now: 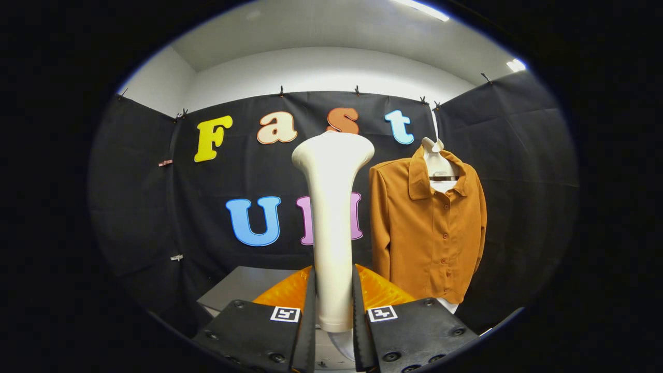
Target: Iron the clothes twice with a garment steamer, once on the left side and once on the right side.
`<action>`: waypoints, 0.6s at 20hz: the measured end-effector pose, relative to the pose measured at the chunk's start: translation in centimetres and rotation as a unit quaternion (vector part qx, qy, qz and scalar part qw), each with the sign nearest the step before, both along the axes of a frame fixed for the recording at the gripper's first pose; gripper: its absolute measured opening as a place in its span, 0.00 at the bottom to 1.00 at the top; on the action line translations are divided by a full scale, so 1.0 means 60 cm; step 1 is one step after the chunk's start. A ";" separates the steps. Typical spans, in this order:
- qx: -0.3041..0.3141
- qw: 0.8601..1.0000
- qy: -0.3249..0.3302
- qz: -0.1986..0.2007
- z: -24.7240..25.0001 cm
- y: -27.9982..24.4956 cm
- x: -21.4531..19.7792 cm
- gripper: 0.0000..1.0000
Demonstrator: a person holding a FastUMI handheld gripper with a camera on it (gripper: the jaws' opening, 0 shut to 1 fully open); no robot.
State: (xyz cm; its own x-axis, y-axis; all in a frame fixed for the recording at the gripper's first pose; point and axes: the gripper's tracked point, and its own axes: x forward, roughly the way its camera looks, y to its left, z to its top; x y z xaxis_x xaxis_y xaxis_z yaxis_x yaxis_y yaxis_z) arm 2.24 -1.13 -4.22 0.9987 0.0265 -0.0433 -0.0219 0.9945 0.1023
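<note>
1. Steamer: a cream-white plastic garment steamer [331, 217] with a slim upright handle and a wide flared head stands between the two fingers of the claw [334, 316].
2. Both fingers press against the sides of the handle, pinching it near its lower end; the flared head rises well above the fingertips, toward 12 o'clock.
3. A rust-orange, long-sleeved button-front shirt [427, 233] hangs at about 2 o'clock from the claw, beyond the fingers and just right of the steamer's head.
4. The shirt hangs on a white hanger form [437, 166] visible at the open collar, front facing the camera, against the black cloth wall [140, 207].
5. A pale grey bench [243, 290] lies low behind the fingers, at about 10 o'clock from them.
</note>
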 end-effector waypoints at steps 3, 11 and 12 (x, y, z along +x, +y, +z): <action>0.002 1.000 0.000 -0.003 -0.001 -0.007 0.000 0.33; 0.001 1.000 0.001 -0.006 0.000 -0.010 -0.001 0.33; 0.000 1.000 0.001 -0.006 0.000 -0.009 -0.001 0.33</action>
State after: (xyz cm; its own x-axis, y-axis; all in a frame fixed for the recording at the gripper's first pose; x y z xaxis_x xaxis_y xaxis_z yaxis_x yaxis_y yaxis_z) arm 2.16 -1.68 -4.19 0.9988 0.0149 -0.0459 -0.0102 0.9948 0.1015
